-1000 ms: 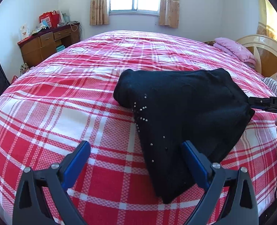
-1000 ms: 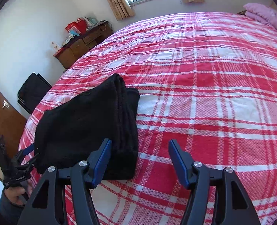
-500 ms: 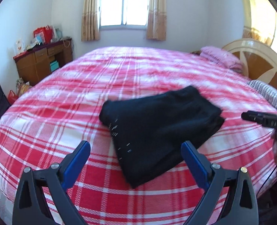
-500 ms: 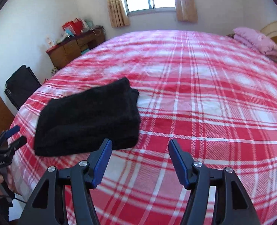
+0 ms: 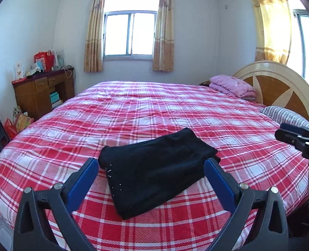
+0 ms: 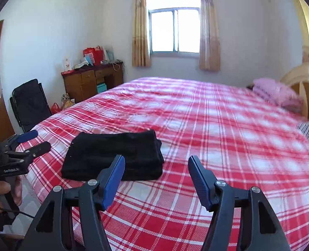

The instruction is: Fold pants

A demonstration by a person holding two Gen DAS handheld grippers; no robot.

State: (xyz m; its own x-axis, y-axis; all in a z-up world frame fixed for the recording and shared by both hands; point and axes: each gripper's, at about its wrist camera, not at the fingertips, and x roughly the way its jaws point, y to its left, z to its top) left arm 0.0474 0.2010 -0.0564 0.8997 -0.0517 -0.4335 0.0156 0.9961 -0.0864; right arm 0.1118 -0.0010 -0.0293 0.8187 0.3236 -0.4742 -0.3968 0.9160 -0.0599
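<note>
So the pants [image 5: 156,171] are lying near the foot edge of the bed [image 5: 175,113] as a compact black bundle, several layers stacked, and honestly they look about done to me. My left hand-held gripper [image 5: 150,167] is spread wide with nothing in it, and the bundle sits straight ahead between its fingers, just beyond the tips. My right hand-held gripper [image 6: 156,167] is also gaping and empty, with the pants ahead and off to its left. The long axis runs roughly across the left view, tilted, with the studded end on the left. I'd say the left is the nearer one if I need another tuck. Containers: only the wooden desk [image 5: 41,92] in the corner with clutter on top and boxes in its open shelf, nothing task-related.
</note>
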